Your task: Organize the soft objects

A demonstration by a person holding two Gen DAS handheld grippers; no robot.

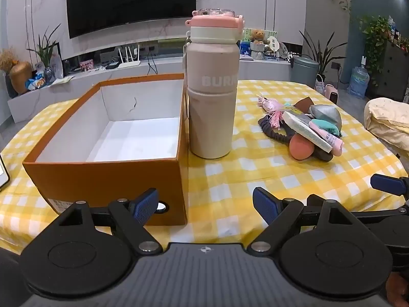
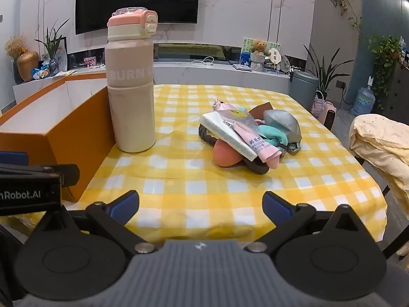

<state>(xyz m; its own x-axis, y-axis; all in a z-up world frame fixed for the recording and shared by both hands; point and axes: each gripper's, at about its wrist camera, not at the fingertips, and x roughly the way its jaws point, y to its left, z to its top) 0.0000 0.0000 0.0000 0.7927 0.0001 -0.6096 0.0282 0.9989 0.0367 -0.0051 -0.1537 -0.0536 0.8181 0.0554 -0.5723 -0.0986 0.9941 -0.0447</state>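
Observation:
A pile of soft objects (image 1: 305,128) lies on the yellow checked table: an orange-pink sponge ball (image 1: 301,147), a white sponge pad (image 1: 308,134), pink and teal cloths, a grey pouch, dark elastic bands and a pink tassel. The pile also shows in the right wrist view (image 2: 245,135), with the ball (image 2: 226,154) at its front. An open orange box (image 1: 107,153) with a white, empty inside stands at the left. My left gripper (image 1: 204,204) is open and empty near the box's front corner. My right gripper (image 2: 200,204) is open and empty at the table's front edge, well short of the pile.
A tall beige bottle (image 1: 212,89) with a pink lid stands against the box's right wall, between box and pile; it also shows in the right wrist view (image 2: 131,87). A chair with a cream cushion (image 2: 383,138) stands at the table's right side. A white device edge (image 1: 3,174) lies far left.

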